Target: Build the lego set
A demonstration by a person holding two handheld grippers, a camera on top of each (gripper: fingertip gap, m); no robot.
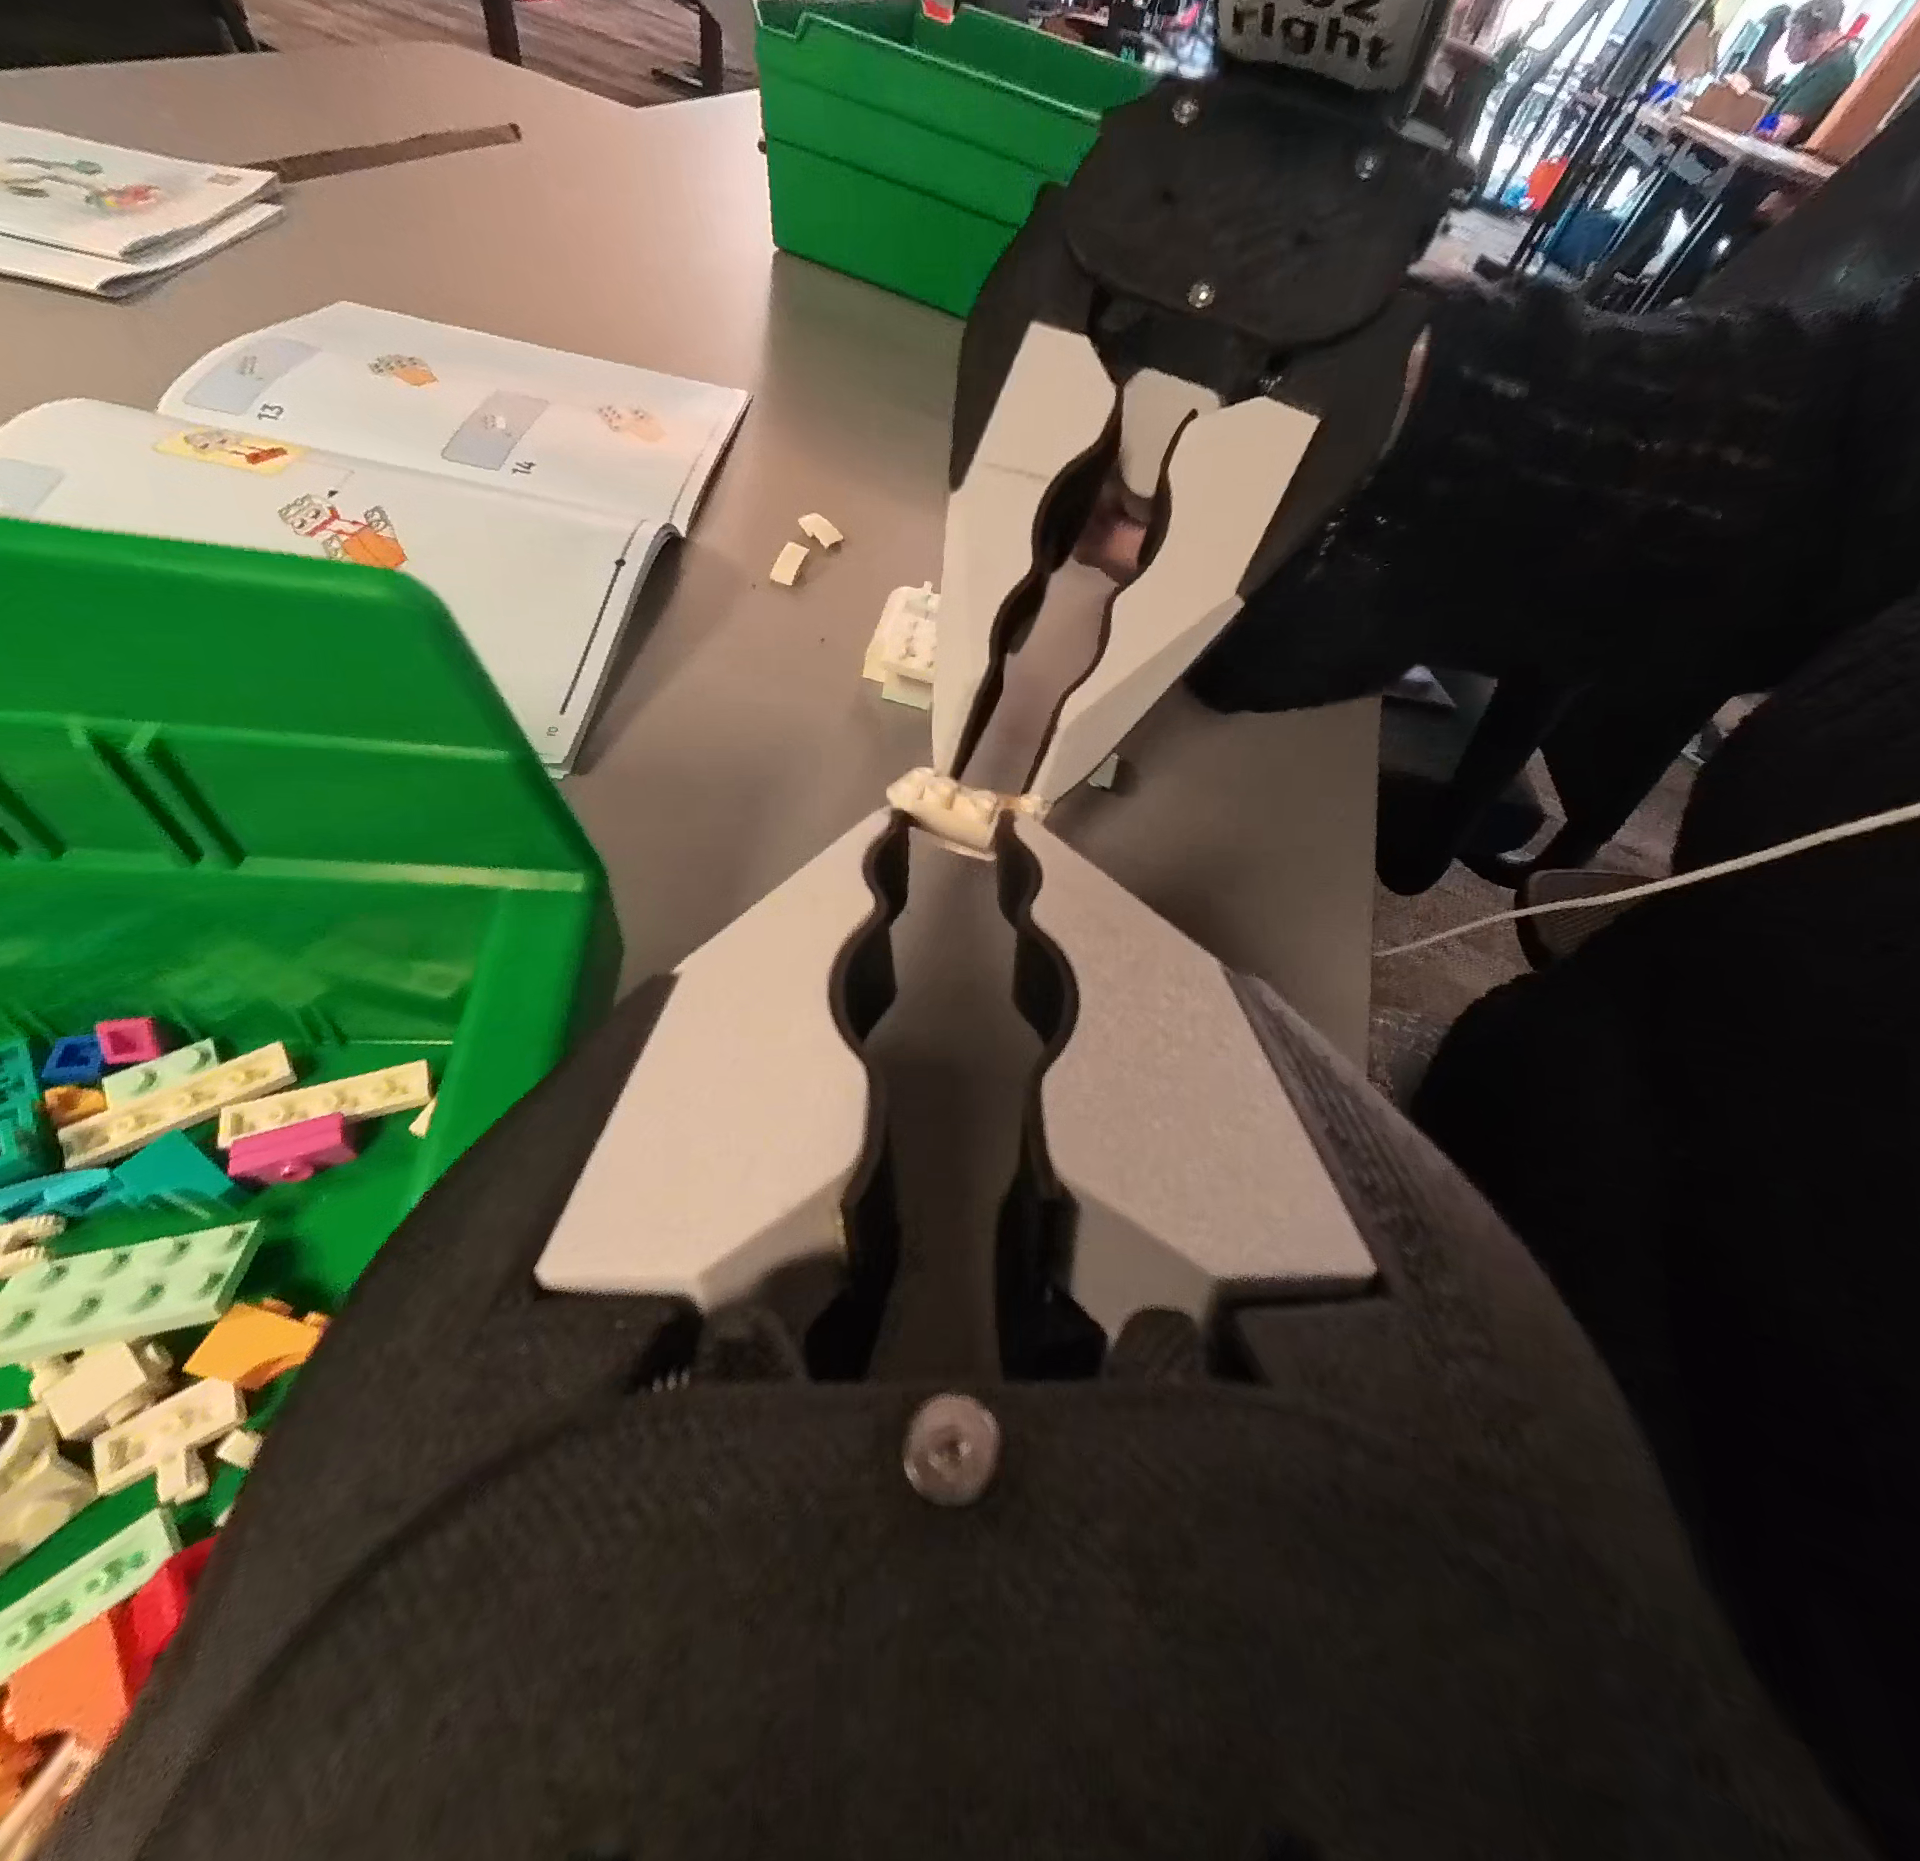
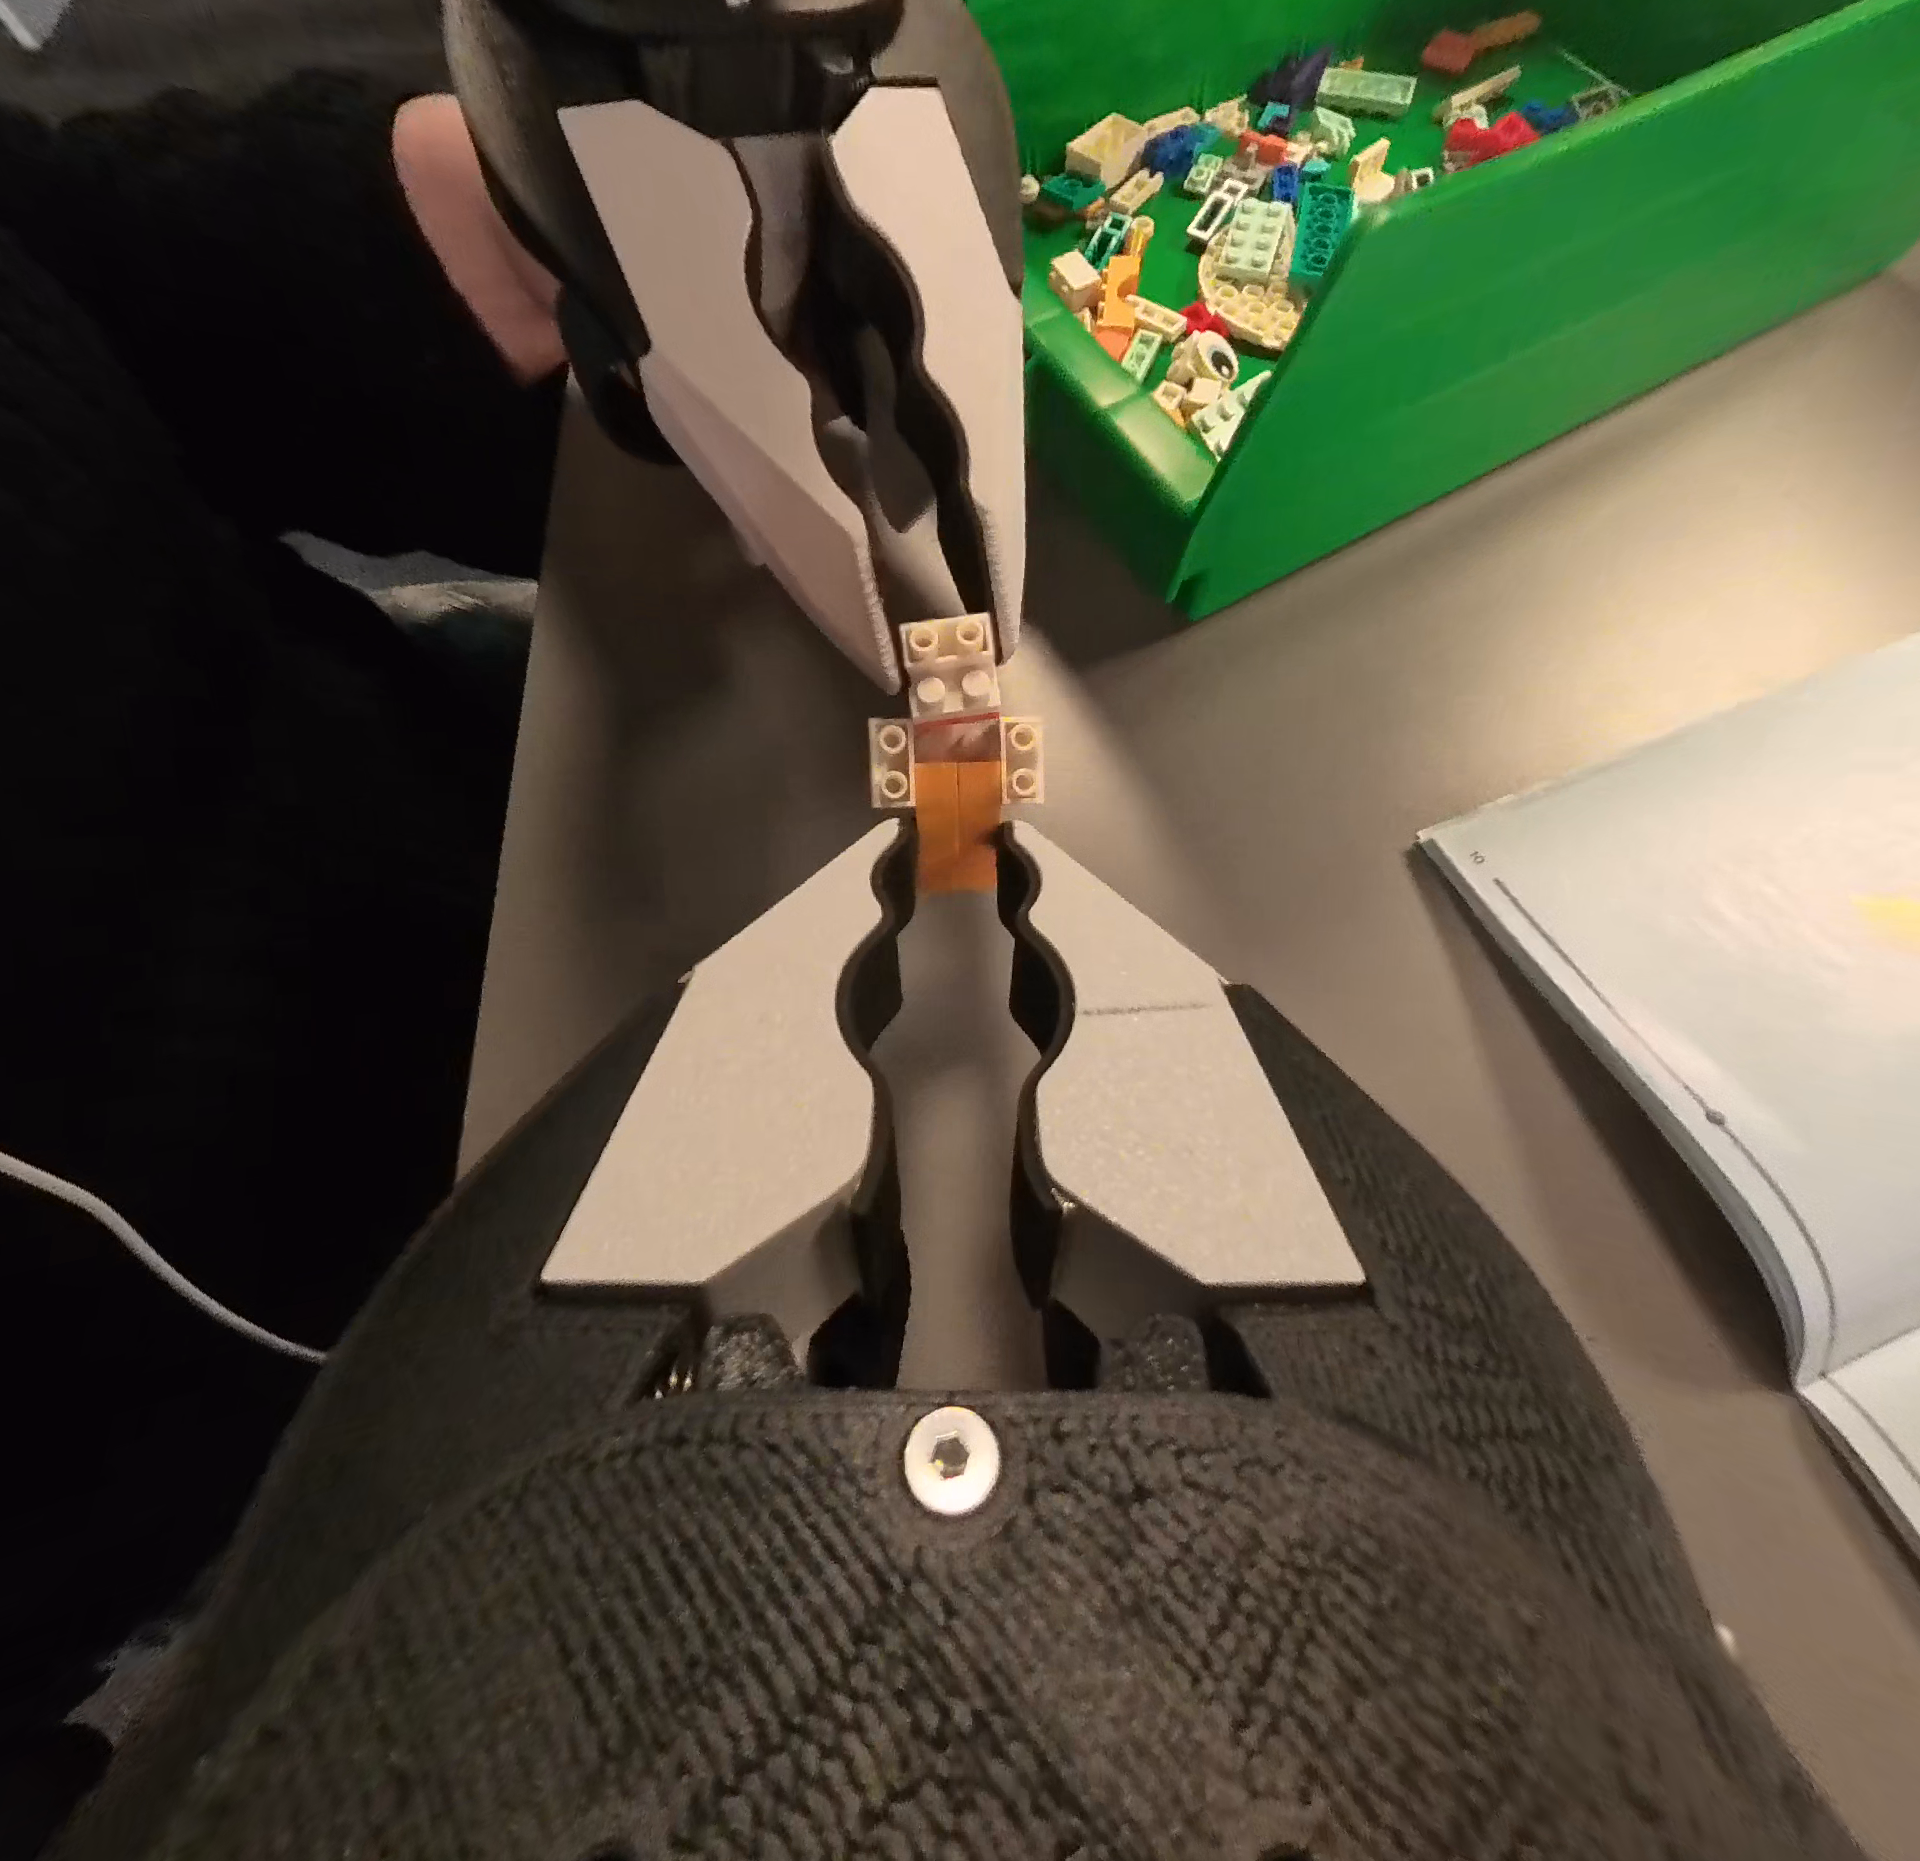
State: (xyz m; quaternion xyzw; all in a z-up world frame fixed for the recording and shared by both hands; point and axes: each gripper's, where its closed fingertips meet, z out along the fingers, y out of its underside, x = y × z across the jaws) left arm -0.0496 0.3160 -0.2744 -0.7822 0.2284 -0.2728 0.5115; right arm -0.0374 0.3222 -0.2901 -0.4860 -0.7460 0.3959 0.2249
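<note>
A small lego assembly (image 2: 954, 762) is held in the air between both grippers, above the grey table (image 2: 1299, 772). It has an orange base (image 2: 956, 835), white studded plates on both sides and a white studded piece (image 2: 945, 642) at its far end. My right gripper (image 2: 956, 843) is shut on the orange base. My left gripper (image 2: 945, 658) comes from the opposite side and is shut on the white end piece. In the left wrist view, my left gripper (image 1: 951, 826) grips the white piece (image 1: 956, 805), and my right gripper (image 1: 997, 781) meets it tip to tip.
A green bin (image 1: 312, 876) of loose coloured bricks stands left of my left gripper; it also shows in the right wrist view (image 2: 1455, 409). An open instruction booklet (image 1: 468, 461) lies behind it. A white sub-build (image 1: 902, 648), two small white pieces (image 1: 805, 549) and a second green bin (image 1: 914, 170) lie farther back.
</note>
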